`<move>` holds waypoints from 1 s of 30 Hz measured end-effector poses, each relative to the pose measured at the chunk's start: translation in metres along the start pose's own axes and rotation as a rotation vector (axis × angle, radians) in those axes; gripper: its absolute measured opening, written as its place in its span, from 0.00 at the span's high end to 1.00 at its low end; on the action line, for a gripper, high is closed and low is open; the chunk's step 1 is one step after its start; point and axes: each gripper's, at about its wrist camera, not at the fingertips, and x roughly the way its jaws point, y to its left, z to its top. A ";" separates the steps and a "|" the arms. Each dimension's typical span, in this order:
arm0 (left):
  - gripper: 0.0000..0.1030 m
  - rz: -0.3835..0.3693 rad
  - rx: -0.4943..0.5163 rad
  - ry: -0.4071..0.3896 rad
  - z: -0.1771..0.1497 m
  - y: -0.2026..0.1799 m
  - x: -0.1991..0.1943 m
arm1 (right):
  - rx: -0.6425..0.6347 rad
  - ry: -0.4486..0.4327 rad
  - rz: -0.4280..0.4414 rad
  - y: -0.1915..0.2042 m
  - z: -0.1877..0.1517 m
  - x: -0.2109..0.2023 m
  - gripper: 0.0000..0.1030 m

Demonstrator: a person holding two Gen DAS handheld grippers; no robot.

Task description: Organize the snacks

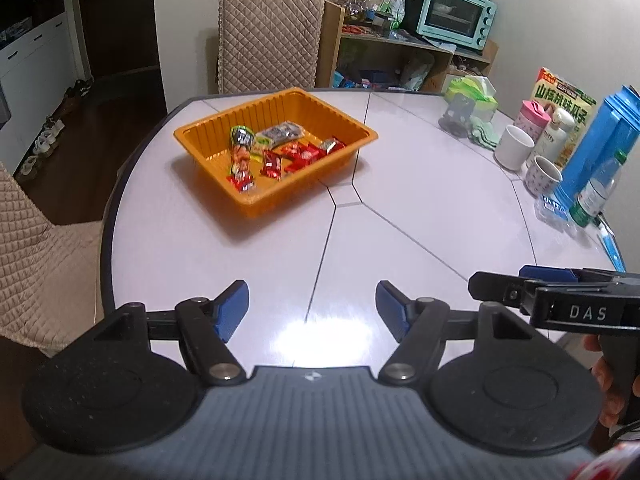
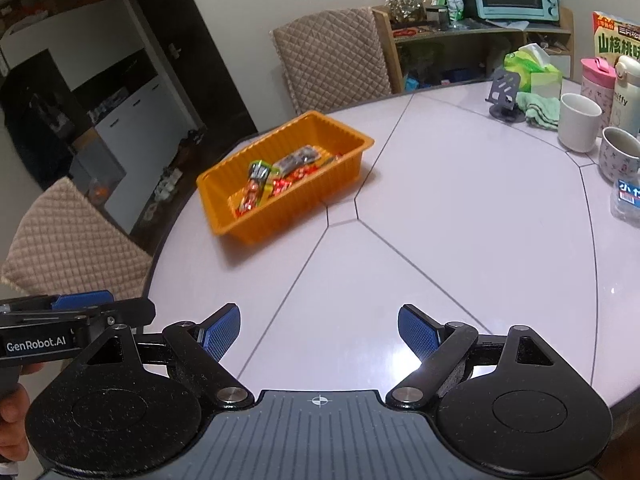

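An orange plastic tray [image 1: 360, 130] stands on the white round table, far left of centre; it also shows in the right wrist view [image 2: 352, 160]. In it lie several wrapped snacks: red packets [image 1: 298, 156], a tall green-and-red packet [image 1: 240, 156] and a dark packet [image 1: 280, 133]; they also show in the right wrist view [image 2: 276, 182]. My left gripper [image 1: 312, 308] is open and empty, low over the table's near edge. My right gripper [image 2: 319, 332] is open and empty beside it. Each gripper shows side-on in the other's view.
At the table's right side stand a white mug [image 1: 513, 147], a patterned mug [image 1: 542, 175], a pink bottle [image 1: 534, 118], a blue box [image 1: 600, 140], a water bottle [image 1: 598, 190], a snack box [image 1: 564, 100] and tissues [image 1: 474, 94]. Quilted chairs [image 1: 268, 40] and a shelf with an oven [image 1: 456, 14] stand behind.
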 end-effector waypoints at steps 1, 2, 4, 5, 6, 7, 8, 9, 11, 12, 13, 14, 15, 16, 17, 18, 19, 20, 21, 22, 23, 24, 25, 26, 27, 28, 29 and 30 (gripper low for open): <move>0.34 0.004 -0.003 0.007 -0.004 -0.001 -0.003 | -0.006 0.005 -0.004 0.002 -0.004 -0.003 0.17; 0.34 0.003 -0.007 0.012 -0.007 -0.001 -0.006 | -0.010 0.008 -0.010 0.004 -0.008 -0.006 0.17; 0.34 -0.006 -0.015 0.019 -0.014 0.000 -0.011 | -0.021 0.012 -0.013 0.007 -0.015 -0.012 0.17; 0.34 -0.009 -0.016 0.020 -0.017 0.001 -0.014 | -0.028 0.014 -0.013 0.010 -0.019 -0.014 0.17; 0.34 -0.009 -0.017 0.021 -0.020 0.003 -0.016 | -0.034 0.015 -0.017 0.012 -0.022 -0.016 0.17; 0.34 -0.009 -0.016 0.024 -0.022 0.005 -0.017 | -0.040 0.013 -0.021 0.015 -0.024 -0.018 0.17; 0.34 -0.010 -0.016 0.028 -0.025 0.006 -0.019 | -0.045 0.013 -0.025 0.018 -0.026 -0.019 0.17; 0.34 -0.013 -0.016 0.032 -0.027 0.009 -0.020 | -0.046 0.014 -0.029 0.022 -0.029 -0.020 0.17; 0.34 -0.021 -0.012 0.036 -0.031 0.013 -0.023 | -0.041 0.019 -0.033 0.029 -0.034 -0.022 0.17; 0.34 -0.025 -0.008 0.036 -0.032 0.015 -0.025 | -0.041 0.019 -0.034 0.032 -0.037 -0.023 0.17; 0.34 -0.028 -0.003 0.038 -0.034 0.019 -0.027 | -0.042 0.018 -0.038 0.036 -0.039 -0.023 0.17; 0.34 -0.029 0.000 0.041 -0.035 0.022 -0.029 | -0.042 0.019 -0.042 0.040 -0.040 -0.024 0.17; 0.34 -0.031 0.006 0.043 -0.037 0.025 -0.031 | -0.040 0.019 -0.047 0.045 -0.043 -0.024 0.17; 0.34 -0.035 0.014 0.046 -0.038 0.029 -0.034 | -0.037 0.019 -0.051 0.049 -0.045 -0.025 0.17; 0.34 -0.038 0.018 0.049 -0.040 0.033 -0.036 | -0.033 0.021 -0.054 0.054 -0.046 -0.025 0.17; 0.34 -0.040 0.023 0.050 -0.041 0.036 -0.039 | -0.030 0.023 -0.058 0.060 -0.049 -0.025 0.17; 0.34 -0.042 0.028 0.050 -0.042 0.040 -0.041 | -0.027 0.024 -0.061 0.064 -0.052 -0.025 0.17; 0.33 -0.046 0.034 0.051 -0.043 0.044 -0.043 | -0.025 0.024 -0.066 0.068 -0.053 -0.025 0.17; 0.33 -0.050 0.038 0.054 -0.044 0.047 -0.045 | -0.020 0.023 -0.073 0.072 -0.056 -0.026 0.17; 0.33 -0.055 0.044 0.058 -0.046 0.050 -0.046 | -0.015 0.022 -0.078 0.075 -0.058 -0.026 0.17; 0.33 -0.060 0.050 0.062 -0.048 0.053 -0.047 | -0.007 0.019 -0.084 0.078 -0.061 -0.026 0.17; 0.33 -0.065 0.056 0.063 -0.049 0.055 -0.049 | 0.003 0.016 -0.092 0.082 -0.063 -0.027 0.17; 0.33 -0.071 0.063 0.065 -0.051 0.056 -0.050 | 0.010 0.013 -0.099 0.084 -0.065 -0.028 0.17; 0.33 -0.077 0.070 0.066 -0.052 0.058 -0.051 | 0.014 0.011 -0.104 0.086 -0.068 -0.029 0.17; 0.33 -0.084 0.076 0.066 -0.054 0.059 -0.053 | 0.016 0.009 -0.111 0.089 -0.070 -0.030 0.17; 0.33 -0.091 0.082 0.066 -0.056 0.060 -0.054 | 0.019 0.006 -0.119 0.091 -0.072 -0.031 0.17; 0.33 -0.097 0.086 0.066 -0.057 0.061 -0.055 | 0.022 0.004 -0.127 0.093 -0.074 -0.033 0.17; 0.33 -0.103 0.092 0.066 -0.058 0.061 -0.056 | 0.025 0.001 -0.133 0.095 -0.077 -0.034 0.17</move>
